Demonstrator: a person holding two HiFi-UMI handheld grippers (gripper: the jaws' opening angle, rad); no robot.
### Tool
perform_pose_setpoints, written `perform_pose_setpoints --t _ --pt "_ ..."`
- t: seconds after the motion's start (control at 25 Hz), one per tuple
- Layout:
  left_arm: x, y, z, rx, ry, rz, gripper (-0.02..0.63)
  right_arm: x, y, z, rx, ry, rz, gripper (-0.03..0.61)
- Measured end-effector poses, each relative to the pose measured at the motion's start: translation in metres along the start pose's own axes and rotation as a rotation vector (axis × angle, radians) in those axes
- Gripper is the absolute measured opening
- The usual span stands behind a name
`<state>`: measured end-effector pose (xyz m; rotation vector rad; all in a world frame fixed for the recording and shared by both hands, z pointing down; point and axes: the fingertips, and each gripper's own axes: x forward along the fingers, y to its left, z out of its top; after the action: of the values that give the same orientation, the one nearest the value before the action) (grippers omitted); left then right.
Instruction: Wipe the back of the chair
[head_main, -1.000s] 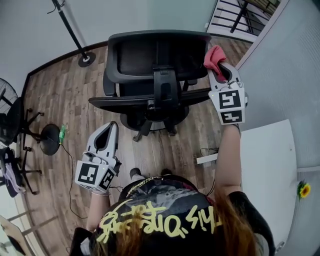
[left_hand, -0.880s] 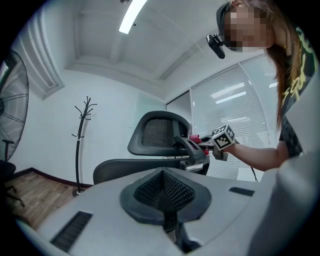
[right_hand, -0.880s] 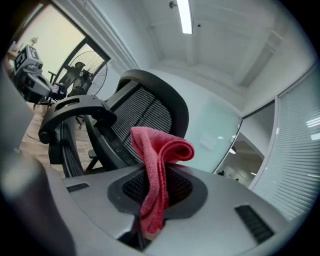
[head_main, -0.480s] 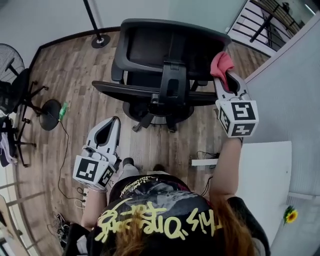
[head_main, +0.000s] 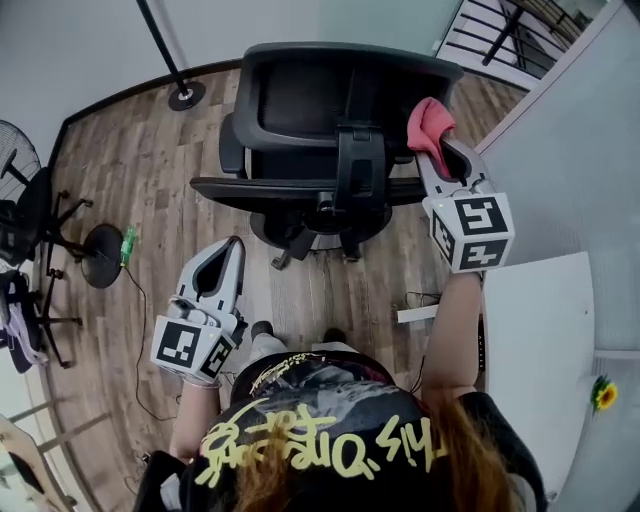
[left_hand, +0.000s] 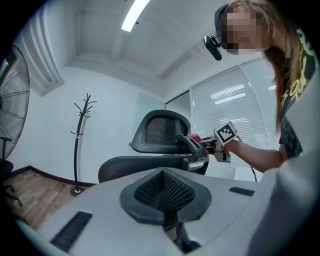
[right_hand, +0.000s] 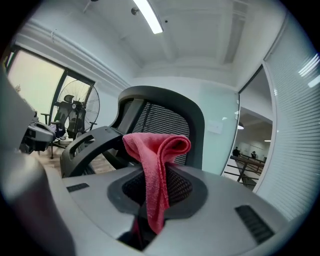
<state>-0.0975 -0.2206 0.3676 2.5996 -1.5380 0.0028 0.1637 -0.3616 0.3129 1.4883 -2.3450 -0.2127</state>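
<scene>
Right gripper: jaws clamped on a folded pink cloth | Cloth at right edge of black office chair backrest; contact not determinable | Left gripper: jaws together, nothing between them; held low over wood floor, well apart from the chair

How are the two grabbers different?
The right gripper is shut on a pink cloth; the left gripper is shut and empty. The right gripper is up at the back of the black mesh office chair; the left gripper hangs low, away from it. Both carry marker cubes.
</scene>
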Motion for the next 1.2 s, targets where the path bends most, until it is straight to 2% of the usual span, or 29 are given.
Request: perform_pose_setpoints --t 0.2,0.56,0.76,1.0,1.2 --pt "0.002 0.022 0.015 0.030 -0.016 -0.058 -0.009 0.002 0.010 0.006 0.072 0.026 -0.034 0.063" --pt "0.001 0.044 0.012 0.009 -0.010 -0.141 -0.009 0.006 0.027 0.016 0.159 0.042 -0.056 0.063" --pt "-0.001 0.059 0.015 0.008 -0.018 -0.164 -0.009 0.002 0.036 0.028 0.182 0.027 -0.098 0.063" --pt "-0.004 0.077 0.013 0.002 -0.012 -0.185 -0.009 -0.013 0.046 0.056 0.143 -0.023 -0.154 0.063" --pt "-0.006 0.086 0.018 0.000 -0.024 -0.219 -0.009 -0.019 0.077 0.094 0.005 -0.054 -0.193 0.063"
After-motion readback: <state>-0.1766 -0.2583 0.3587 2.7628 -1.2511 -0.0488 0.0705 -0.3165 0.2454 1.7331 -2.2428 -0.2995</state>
